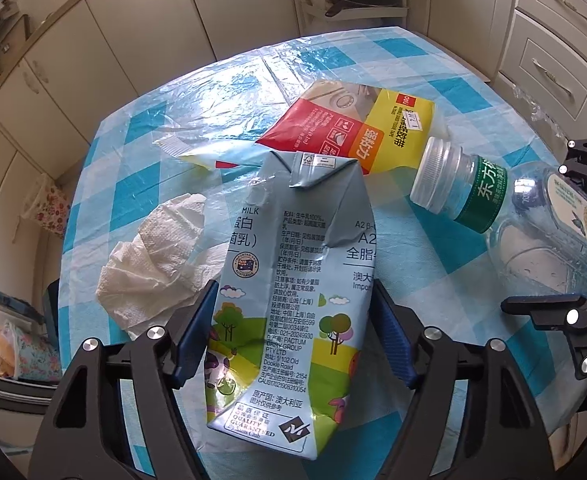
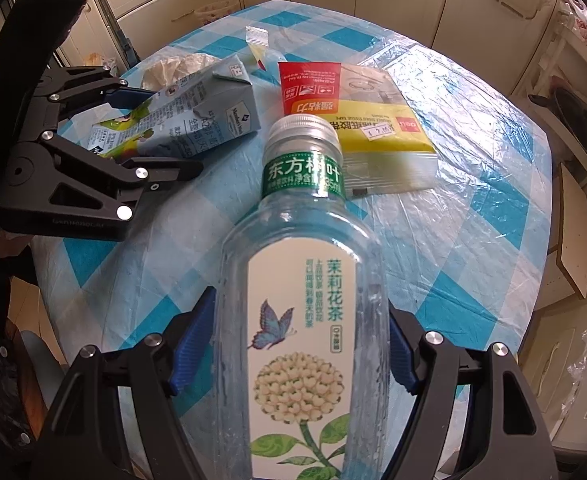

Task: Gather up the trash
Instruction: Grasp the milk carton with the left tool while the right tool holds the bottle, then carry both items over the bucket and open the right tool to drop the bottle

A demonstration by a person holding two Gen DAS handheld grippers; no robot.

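Left gripper (image 1: 293, 334) grasping Member's Mark milk carton (image 1: 293, 264), right gripper (image 2: 299, 344) grasping 东方树叶 bottle (image 2: 305, 300)

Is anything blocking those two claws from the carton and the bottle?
No. The milk carton already sits between the left gripper's jaws, and the empty bottle between the right gripper's jaws. Nothing lies between them and the pads.

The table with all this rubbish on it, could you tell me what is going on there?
A person is clearing trash with a gripper in each hand. The left gripper straddles a dented milk carton; whether its pads press it is unclear. The right gripper is shut on an empty tea bottle. A crumpled tissue and a red and yellow packet lie on the checked tablecloth, not yet collected.
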